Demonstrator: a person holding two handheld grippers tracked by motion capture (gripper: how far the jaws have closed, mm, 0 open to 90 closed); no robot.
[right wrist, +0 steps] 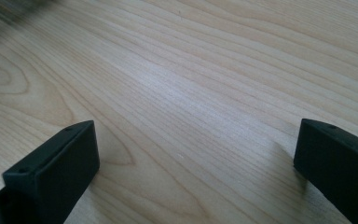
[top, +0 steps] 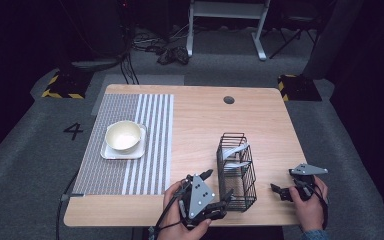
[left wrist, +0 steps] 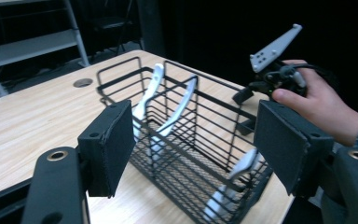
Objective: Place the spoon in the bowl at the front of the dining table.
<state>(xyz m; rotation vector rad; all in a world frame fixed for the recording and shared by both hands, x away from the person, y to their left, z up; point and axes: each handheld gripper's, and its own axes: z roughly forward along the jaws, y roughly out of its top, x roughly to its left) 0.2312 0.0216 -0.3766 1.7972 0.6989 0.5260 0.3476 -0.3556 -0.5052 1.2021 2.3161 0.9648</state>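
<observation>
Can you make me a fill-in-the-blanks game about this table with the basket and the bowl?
1. The white spoons stand inside the black wire ____.
2. The cream bowl sits on a square white ____.
3. The left tool is open, next to the ____.
4. The right tool is open over bare ____.

Missing words: basket; plate; basket; wood
</observation>
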